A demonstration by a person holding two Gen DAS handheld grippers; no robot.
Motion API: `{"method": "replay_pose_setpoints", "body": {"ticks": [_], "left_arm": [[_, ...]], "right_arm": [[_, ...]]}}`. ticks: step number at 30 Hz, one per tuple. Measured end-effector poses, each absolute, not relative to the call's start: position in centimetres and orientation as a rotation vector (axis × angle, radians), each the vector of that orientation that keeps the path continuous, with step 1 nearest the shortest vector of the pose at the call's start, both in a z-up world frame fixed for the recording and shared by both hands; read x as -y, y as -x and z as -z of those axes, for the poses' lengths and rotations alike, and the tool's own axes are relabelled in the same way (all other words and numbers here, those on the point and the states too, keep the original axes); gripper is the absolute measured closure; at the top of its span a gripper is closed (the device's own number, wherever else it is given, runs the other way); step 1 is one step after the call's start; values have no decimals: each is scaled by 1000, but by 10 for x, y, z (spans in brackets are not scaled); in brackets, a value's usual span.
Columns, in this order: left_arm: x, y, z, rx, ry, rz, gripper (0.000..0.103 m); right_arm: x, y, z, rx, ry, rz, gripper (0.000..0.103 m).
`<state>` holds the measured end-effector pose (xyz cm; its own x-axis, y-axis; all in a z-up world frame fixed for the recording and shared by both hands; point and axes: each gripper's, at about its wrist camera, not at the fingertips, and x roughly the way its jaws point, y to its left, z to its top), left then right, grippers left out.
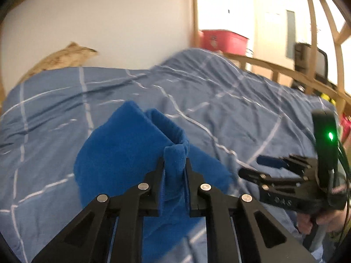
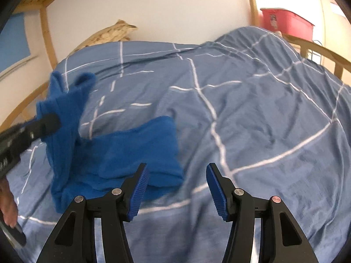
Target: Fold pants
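The left hand-held gripper is clamped tight on a bunched edge of the blue pants, the fleece pinched between its two black fingers and lifted clear of the bed, so that the cloth hangs down from the grip in folds. The lower part of the pants is hidden behind the gripper's own linkage in the left wrist view. From the right wrist view the rest of the garment lies flat on the blue checked duvet, one raised portion blurred at the left where the left hand-held gripper reaches in.

The right hand-held gripper stands about half open, its ribbed blue pads apart and nothing between them; it hovers just beside the near edge of the pants, over the duvet. In the left wrist view it is smeared and partly cut off at the right edge, a green light glowing on it.

A red bin sits beyond the wooden bed frame. A tan cushion against the wall is half hidden by the duvet.
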<state>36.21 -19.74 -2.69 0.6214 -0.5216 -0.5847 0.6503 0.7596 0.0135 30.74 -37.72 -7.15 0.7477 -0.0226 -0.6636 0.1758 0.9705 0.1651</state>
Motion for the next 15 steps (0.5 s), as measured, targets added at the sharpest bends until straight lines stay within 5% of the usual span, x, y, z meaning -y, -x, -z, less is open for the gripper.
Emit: {"method": "replay_pose_setpoints", "body": {"ticks": [11,15], "left_arm": [[251,-359,75,-701,-268,772,87],[249,-362,86,-769,-193,815,66]], "right_arm": [[415,-309,86,-747,-311,140,48],[420,-313,79,-743,-319,146,48]]}}
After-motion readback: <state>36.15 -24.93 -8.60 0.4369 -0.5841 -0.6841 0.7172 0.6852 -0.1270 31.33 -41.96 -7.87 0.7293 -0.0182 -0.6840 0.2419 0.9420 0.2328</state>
